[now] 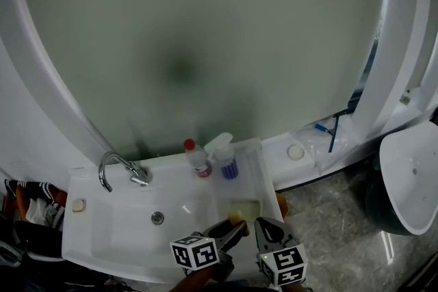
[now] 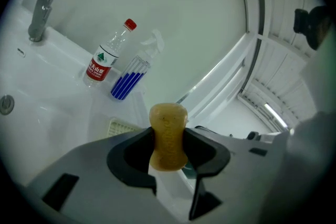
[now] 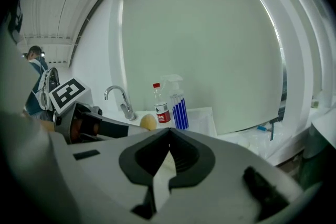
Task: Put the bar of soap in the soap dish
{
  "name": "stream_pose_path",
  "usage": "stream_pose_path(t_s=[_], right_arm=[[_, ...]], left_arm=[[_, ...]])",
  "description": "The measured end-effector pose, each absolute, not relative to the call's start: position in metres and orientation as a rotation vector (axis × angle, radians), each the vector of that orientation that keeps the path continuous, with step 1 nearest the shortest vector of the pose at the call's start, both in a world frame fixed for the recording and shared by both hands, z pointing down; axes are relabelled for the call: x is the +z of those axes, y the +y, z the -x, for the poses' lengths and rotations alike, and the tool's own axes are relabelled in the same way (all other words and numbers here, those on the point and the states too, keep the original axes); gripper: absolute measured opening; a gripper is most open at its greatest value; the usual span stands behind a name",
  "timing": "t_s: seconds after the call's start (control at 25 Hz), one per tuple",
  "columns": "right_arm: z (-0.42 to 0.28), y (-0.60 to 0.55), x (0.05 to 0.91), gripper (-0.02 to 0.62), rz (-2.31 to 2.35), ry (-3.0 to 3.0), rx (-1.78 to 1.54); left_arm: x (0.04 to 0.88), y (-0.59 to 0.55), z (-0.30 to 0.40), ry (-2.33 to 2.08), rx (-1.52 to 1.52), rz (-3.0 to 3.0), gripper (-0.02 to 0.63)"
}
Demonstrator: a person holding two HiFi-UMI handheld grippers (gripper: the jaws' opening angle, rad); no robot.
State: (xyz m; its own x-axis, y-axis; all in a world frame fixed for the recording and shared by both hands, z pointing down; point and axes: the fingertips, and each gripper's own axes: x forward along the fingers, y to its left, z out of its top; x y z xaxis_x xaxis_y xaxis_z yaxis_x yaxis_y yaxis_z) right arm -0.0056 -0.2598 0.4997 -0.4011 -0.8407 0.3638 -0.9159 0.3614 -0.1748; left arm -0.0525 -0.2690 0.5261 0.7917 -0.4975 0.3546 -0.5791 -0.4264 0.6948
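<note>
A yellowish bar of soap (image 2: 168, 118) stands upright between the jaws of my left gripper (image 2: 168, 147), which is shut on it. In the head view the soap (image 1: 235, 217) hangs at the near edge of the pale ribbed soap dish (image 1: 250, 206), on the right ledge of the white sink (image 1: 109, 229). The left gripper view shows the soap dish (image 2: 122, 126) just beyond the jaws. Next to it on the right, my right gripper (image 1: 263, 229) is shut on nothing. Its own view shows the right gripper (image 3: 169, 136) with tips touching and the soap (image 3: 148, 122) ahead to the left.
A water bottle (image 1: 197, 158) with a red cap and a blue spray bottle (image 1: 226, 159) stand behind the dish. The faucet (image 1: 116, 169) is at the sink's back left and the drain (image 1: 157, 217) in its bowl. A white basin (image 1: 410, 181) stands on the right.
</note>
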Motion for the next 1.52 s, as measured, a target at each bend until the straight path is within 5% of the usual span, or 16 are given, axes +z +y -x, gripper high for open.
stream_pose_path(t_s=[1.52], right_arm=[[-0.014,-0.280,0.531,0.011,-1.837,-2.143,0.642]], left_arm=[[0.608,-0.317,0.026,-0.162,1.490,-2.744,0.181]])
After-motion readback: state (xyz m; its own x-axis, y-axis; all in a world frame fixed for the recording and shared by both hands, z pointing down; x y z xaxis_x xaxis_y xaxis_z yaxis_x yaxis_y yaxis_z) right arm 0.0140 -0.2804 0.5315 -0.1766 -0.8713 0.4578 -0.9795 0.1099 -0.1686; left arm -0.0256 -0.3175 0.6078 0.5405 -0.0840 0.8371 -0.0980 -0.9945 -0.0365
